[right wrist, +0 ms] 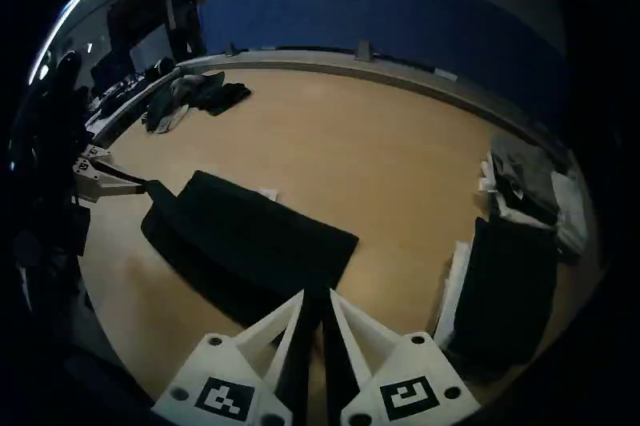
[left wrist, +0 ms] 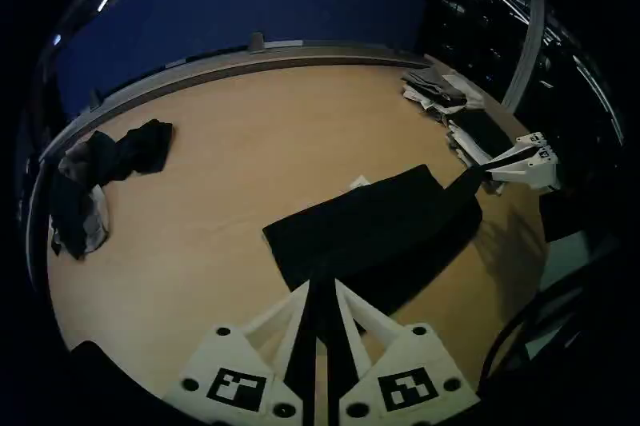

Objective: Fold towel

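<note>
Over the wooden tabletop we should carry both held corners across together, level and at one pace, so that the lifted edge lands square on the far edge. The towel is black and dull, a flat rectangle lying mid-tabletop with its near edge raised. The left hand-held gripper and the right hand-held gripper are each clamped on a corner of it.
</note>
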### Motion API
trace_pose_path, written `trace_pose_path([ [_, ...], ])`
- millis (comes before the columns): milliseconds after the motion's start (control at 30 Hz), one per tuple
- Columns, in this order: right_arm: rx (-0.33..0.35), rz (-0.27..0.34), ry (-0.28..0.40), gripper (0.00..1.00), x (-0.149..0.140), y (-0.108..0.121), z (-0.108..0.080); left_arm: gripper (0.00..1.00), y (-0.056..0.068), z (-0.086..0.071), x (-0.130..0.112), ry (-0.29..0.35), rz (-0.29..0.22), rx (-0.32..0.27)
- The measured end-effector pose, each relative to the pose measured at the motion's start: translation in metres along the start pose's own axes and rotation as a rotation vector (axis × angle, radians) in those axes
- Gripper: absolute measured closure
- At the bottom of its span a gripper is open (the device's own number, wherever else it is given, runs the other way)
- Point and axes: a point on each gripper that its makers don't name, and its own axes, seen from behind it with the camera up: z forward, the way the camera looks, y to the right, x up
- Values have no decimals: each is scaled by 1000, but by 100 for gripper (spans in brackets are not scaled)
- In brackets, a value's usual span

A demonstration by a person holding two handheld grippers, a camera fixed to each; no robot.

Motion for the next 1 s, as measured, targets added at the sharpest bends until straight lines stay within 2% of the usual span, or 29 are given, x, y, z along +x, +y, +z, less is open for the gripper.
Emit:
trace_pose_path([
  [800,-16,11,-69,90,-7,16,44,93,-19,36,-7,-48,-45,37],
  [1000,-38,-6,-77,84,-8,21,52,90,-23,42,-9,-57,-49,47],
])
